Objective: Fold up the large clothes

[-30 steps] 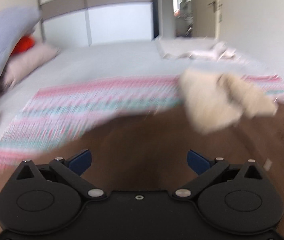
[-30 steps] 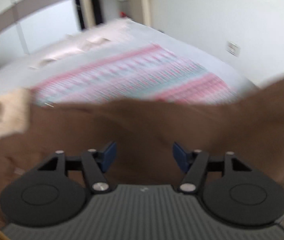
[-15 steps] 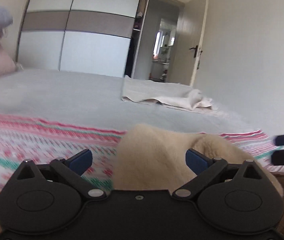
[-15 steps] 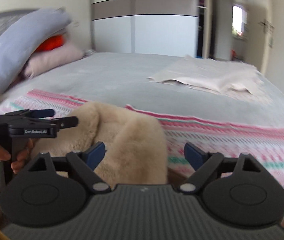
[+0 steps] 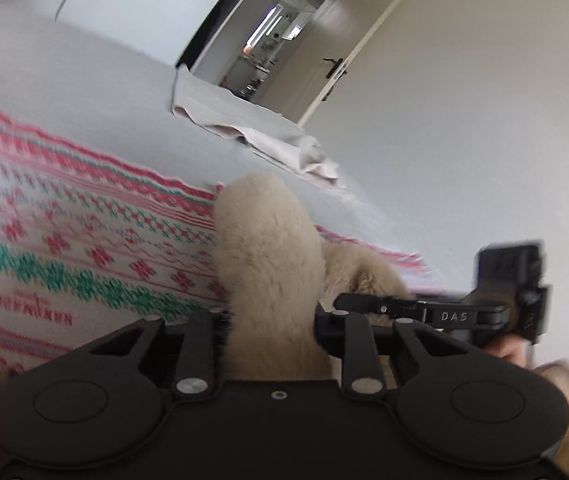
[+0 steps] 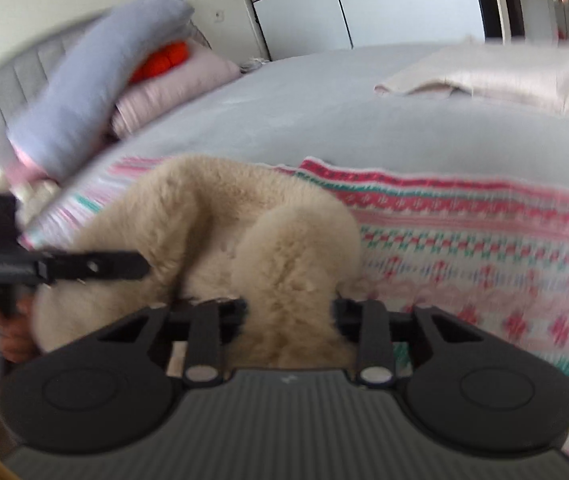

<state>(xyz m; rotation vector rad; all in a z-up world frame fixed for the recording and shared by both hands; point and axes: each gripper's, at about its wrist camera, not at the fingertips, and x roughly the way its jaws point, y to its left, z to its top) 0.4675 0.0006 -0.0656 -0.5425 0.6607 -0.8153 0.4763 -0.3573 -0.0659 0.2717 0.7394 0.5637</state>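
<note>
A fluffy beige fleece garment rises in thick folds over a pink, white and green patterned blanket on the bed. My left gripper is shut on a fold of the fleece. My right gripper is shut on another fold of the same fleece. Each gripper shows in the other's view: the right one at the right of the left wrist view, the left one at the left of the right wrist view. The fingertips are buried in the pile.
A grey bed sheet lies beyond the blanket. A folded cream cloth lies at the far side, also in the right wrist view. Grey, pink and orange pillows are stacked at the headboard. An open door stands behind.
Both grippers went from open over the fleece to shut on its folds. The views tilted and the fleece bunched up between the fingers.
</note>
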